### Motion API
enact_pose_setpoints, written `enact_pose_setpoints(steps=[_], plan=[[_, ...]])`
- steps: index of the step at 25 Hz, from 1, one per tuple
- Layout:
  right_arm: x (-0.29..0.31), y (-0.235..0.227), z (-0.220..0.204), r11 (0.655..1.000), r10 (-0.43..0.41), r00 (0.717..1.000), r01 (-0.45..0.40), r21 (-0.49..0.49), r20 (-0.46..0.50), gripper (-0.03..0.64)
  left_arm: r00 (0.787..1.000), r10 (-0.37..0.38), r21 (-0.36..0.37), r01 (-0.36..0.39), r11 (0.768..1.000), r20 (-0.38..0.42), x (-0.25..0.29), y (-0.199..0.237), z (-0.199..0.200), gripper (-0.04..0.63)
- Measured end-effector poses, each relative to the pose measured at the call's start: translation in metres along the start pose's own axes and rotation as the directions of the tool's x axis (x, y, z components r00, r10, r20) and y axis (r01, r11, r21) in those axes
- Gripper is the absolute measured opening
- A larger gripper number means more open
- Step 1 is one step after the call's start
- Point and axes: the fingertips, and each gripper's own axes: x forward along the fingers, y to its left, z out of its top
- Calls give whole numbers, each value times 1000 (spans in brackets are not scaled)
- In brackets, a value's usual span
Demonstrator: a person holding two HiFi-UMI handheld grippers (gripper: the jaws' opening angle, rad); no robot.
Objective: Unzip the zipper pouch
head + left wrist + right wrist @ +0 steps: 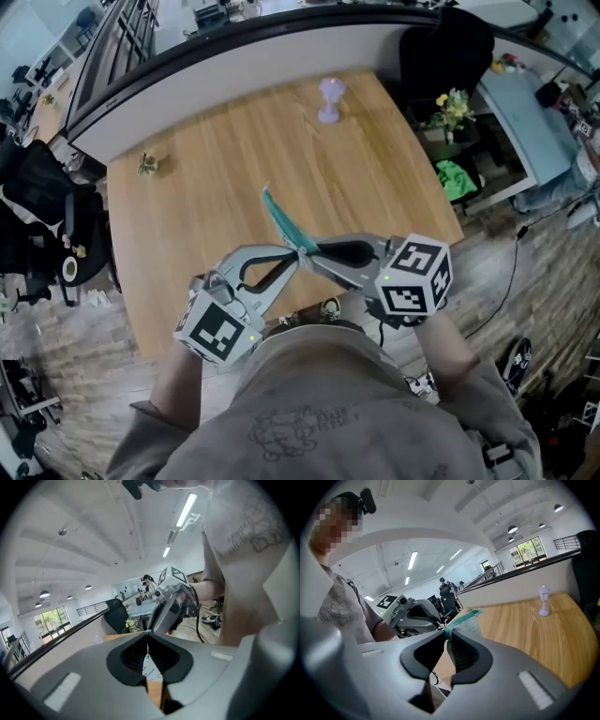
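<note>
My left tongs [292, 260], low and left of centre in the head view, are pressed together on a thin edge of the pouch [276, 216]. Whether that edge carries the zip pull I cannot tell. The pouch hangs in the air over the worktop [206, 187], its teal strip rising edge-on towards the upper left from the spot where both tips meet. My right tongs [312, 251], coming in from the lower right, are clamped on the teal edge just beside the left pair. I judge the pouch light, thin and limp, so it will flop and twist. It wants one hold on the fabric close to the zip's end and the other on the pull tab, a small and likely slippery thing.
</note>
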Motion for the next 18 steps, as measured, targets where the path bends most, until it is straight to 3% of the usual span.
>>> enact_pose_setpoints(steps=[3,6,8,11,13,18], plan=[[-1,0,1,1000,-19,999,20,-15,30,58,1000,10,-121,-8,993,15,0,5,-2,2],[-1,1,1,998,-30,999,31,-50,36,54,999,28,-261,-21,965,25,-2,12,-7,2],[-1,2,0,996,-38,999,39,-78,21,54,1000,24,-317,-17,948,18,-2,15,-11,3],[0,3,1,993,-48,999,48,-105,6,52,999,49,-326,-52,944,-17,-2,22,-19,8],[-2,4,1,992,-51,999,50,-119,-5,51,990,125,-309,-141,940,-70,-6,37,-28,4],[-12,12,0,987,-41,999,39,-153,-9,51,967,230,-351,-255,901,-112,-35,71,-48,5]])
